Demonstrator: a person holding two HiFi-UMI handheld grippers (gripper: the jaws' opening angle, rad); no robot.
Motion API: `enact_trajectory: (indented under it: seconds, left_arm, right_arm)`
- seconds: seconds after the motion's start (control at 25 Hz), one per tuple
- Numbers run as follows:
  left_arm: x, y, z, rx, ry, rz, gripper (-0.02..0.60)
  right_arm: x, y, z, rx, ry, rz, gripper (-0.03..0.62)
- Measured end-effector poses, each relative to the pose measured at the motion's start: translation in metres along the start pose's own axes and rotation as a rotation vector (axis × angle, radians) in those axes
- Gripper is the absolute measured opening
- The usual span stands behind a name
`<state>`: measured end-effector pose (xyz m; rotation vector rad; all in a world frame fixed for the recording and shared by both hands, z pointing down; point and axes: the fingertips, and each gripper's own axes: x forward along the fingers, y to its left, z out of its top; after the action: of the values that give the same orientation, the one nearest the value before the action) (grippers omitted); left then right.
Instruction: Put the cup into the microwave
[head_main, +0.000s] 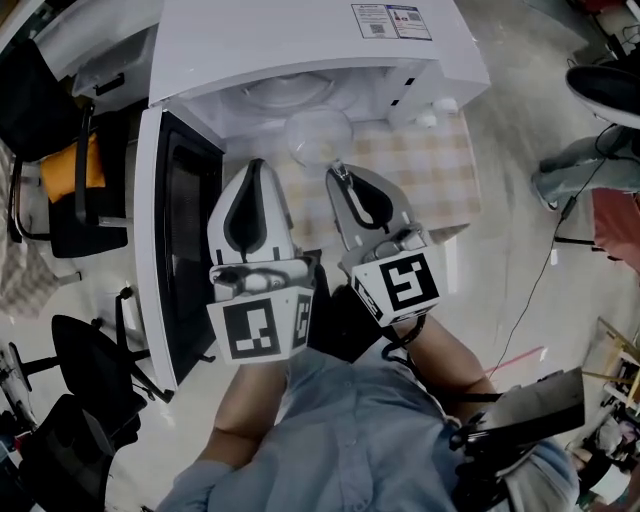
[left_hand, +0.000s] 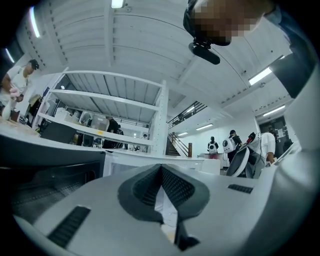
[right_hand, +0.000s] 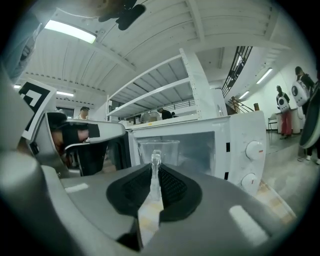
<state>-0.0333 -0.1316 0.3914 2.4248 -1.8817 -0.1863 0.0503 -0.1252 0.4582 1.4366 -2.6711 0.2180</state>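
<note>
Right gripper (head_main: 339, 172) holds a clear cup (right_hand: 159, 149) at the mouth of an open microwave (head_main: 300, 45), jaws clenched on its thin rim. That grasp likely keeps the cup upright and leaves its base free to set down inside. The door (head_main: 172, 235) stands swung wide to the left, clearing the way in. The left gripper (head_main: 256, 166) hovers just beside the door, jaws pressed together on nothing, apparently only keeping clear. The cup looks not yet set down inside. A sticker (head_main: 390, 20) on the microwave's top carries print too small to read. The two knobs (right_hand: 254, 149) show no legible markings.
</note>
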Motion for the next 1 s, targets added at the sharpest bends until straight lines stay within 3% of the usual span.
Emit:
enact_trajectory:
  seconds: [0.44, 1.0]
  left_arm:
    - [0.039, 0.028, -0.042, 0.007, 0.0, 0.044, 0.006]
    - [0.063, 0.034, -0.043, 0.005, 0.018, 0.034, 0.006]
  right_arm:
    - [0.032, -0.02, -0.031, -0.019, 0.01, -0.011, 0.028]
    - [0.076, -0.032, -0.021, -0.013, 0.028, 0.003, 0.028]
